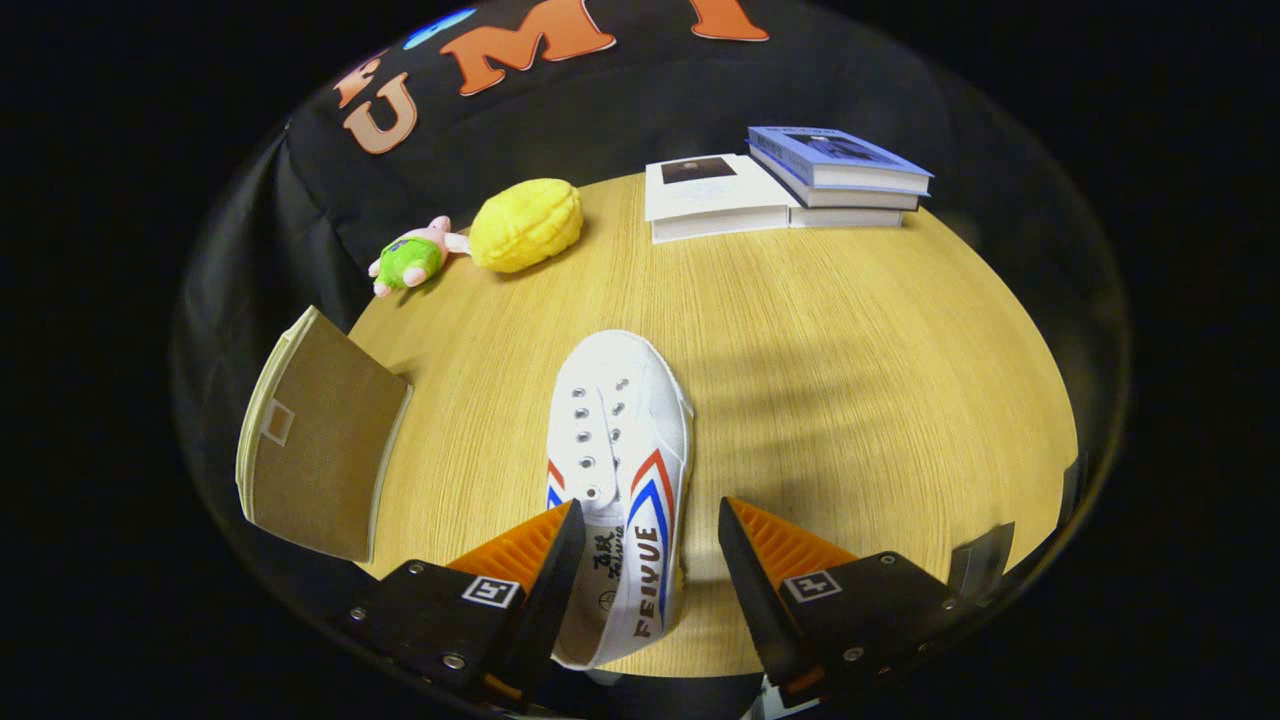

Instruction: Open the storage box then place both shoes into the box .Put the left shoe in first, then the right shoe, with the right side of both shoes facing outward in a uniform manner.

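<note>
Right now the gripper [650, 545] hangs low over the wooden surface [850, 380] with its two orange fingers [520, 545] spread apart, and the heel end of a white canvas shoe [620, 470] sits between them. Neither finger presses on it; the left finger looks just beside the shoe's left wall, though the lens bends things there and I cannot say whether it touches, while the right finger stands off with a strip of bare wood between.

The step in hand, as I judge it, is taking hold of this shoe. To do it well, centre the gripper so both ribbed pads meet the side walls of the heel evenly, then close gently: canvas is soft and will cave in, while the rubber sole rim gives a firmer bite lower down. The toe points to the far side, so it will droop if held only at the heel.

Off to the left stands the brown cardboard storage box [315, 450], its flat panel matte and stiff. At the far edge lie a yellow knobbly plush toy [527, 225], a small pink and green plush pig [412, 257] and a stack of books [790, 185], well apart from the shoe.
</note>
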### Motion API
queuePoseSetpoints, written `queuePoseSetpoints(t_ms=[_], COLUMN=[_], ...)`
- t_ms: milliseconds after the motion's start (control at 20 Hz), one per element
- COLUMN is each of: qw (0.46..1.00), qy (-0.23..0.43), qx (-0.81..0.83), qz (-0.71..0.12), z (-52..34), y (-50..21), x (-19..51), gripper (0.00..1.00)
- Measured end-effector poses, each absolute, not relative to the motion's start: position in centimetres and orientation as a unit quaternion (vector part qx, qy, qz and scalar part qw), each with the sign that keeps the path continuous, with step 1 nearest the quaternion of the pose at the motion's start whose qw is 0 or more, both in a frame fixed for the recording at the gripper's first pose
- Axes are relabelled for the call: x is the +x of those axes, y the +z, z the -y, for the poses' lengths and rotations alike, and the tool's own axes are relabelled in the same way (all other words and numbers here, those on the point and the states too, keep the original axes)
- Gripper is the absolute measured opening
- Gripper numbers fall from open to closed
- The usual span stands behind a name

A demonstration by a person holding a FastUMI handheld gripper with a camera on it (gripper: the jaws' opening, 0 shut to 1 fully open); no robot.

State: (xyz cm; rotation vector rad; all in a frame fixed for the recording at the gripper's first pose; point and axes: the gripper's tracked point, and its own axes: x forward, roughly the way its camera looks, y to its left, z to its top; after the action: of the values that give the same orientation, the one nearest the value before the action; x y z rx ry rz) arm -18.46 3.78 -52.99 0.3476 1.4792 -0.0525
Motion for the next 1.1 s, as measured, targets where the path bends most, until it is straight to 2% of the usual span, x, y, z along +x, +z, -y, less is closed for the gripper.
queuePoseSetpoints(t_ms=[250,400,600,900,1100], qw=[0.717,0.715,0.725,0.737,0.741], qy=[-0.03,-0.024,-0.021,-0.029,-0.016], qx=[0.181,0.195,0.201,0.176,0.21], qz=[-0.672,-0.671,-0.659,-0.652,-0.637], z=[-4.1,-4.4,-4.0,-3.8,-6.5], y=[-54.7,-54.7,-54.6,-53.9,-51.6], x=[-18.3,-18.2,-18.0,-17.0,-14.9], gripper=[0.65,0.39,0.2,0.09,0.08])
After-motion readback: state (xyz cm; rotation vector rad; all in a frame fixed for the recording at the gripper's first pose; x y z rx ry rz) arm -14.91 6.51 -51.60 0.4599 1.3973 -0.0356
